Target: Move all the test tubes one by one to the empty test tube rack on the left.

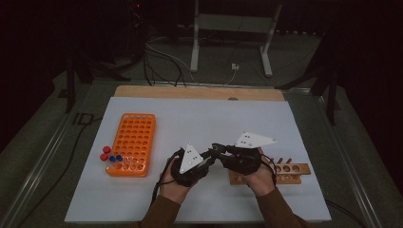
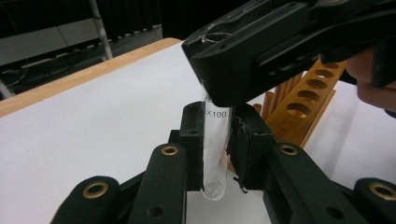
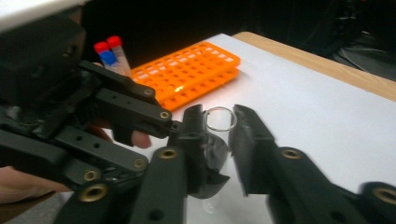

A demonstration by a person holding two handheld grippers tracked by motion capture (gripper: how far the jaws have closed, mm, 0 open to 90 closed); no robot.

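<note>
Test tube top behind right hand-held gripper

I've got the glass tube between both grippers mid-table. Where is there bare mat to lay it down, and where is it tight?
Free: the white mat between the orange rack and the grippers, and the wide strip behind them toward the wooden edge. Tight: beside the wooden rack under the right gripper, and left of the orange rack, where the capped tubes stand.
</note>
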